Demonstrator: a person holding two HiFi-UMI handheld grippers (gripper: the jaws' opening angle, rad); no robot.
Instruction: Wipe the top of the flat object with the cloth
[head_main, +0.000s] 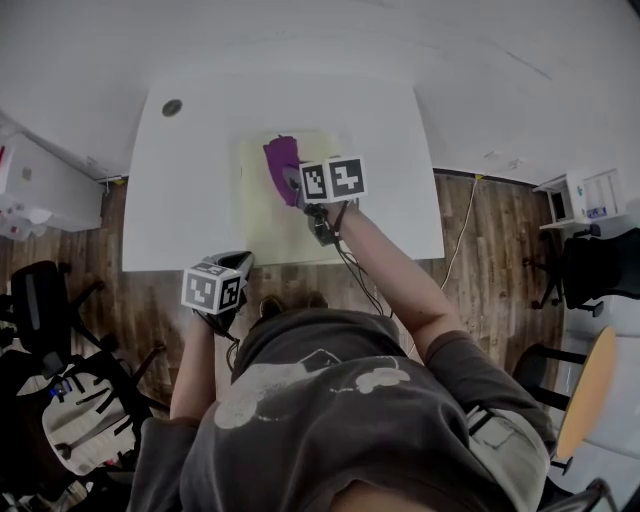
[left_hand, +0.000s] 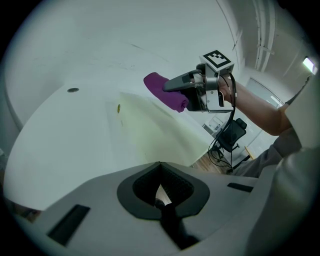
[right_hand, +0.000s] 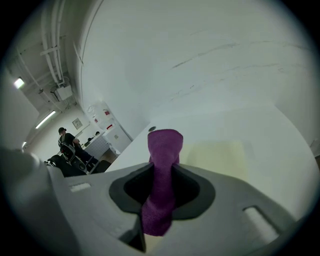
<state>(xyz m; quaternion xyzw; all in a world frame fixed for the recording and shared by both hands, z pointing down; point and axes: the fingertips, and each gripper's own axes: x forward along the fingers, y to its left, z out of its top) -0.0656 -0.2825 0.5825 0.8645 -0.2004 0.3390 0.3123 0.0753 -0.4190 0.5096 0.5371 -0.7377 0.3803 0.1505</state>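
A pale yellow flat sheet (head_main: 285, 225) lies on the white table (head_main: 190, 190). My right gripper (head_main: 293, 183) is shut on a purple cloth (head_main: 281, 160), which hangs out past the fingertips over the sheet's far part. In the right gripper view the cloth (right_hand: 161, 165) stands clamped between the jaws, with the sheet (right_hand: 222, 155) beyond. The left gripper view shows the cloth (left_hand: 164, 91) and right gripper (left_hand: 176, 83) seemingly a little above the sheet (left_hand: 160, 135). My left gripper (head_main: 241, 263) hovers at the table's near edge, shut and empty (left_hand: 159, 164).
A round grommet (head_main: 172, 107) sits in the table's far left corner. Office chairs (head_main: 50, 320) and a white cabinet (head_main: 40, 185) stand left, a shelf unit (head_main: 585, 195) and a round wooden table (head_main: 585, 395) right. A cable (head_main: 462, 235) runs along the floor. A person (right_hand: 66, 142) stands far off.
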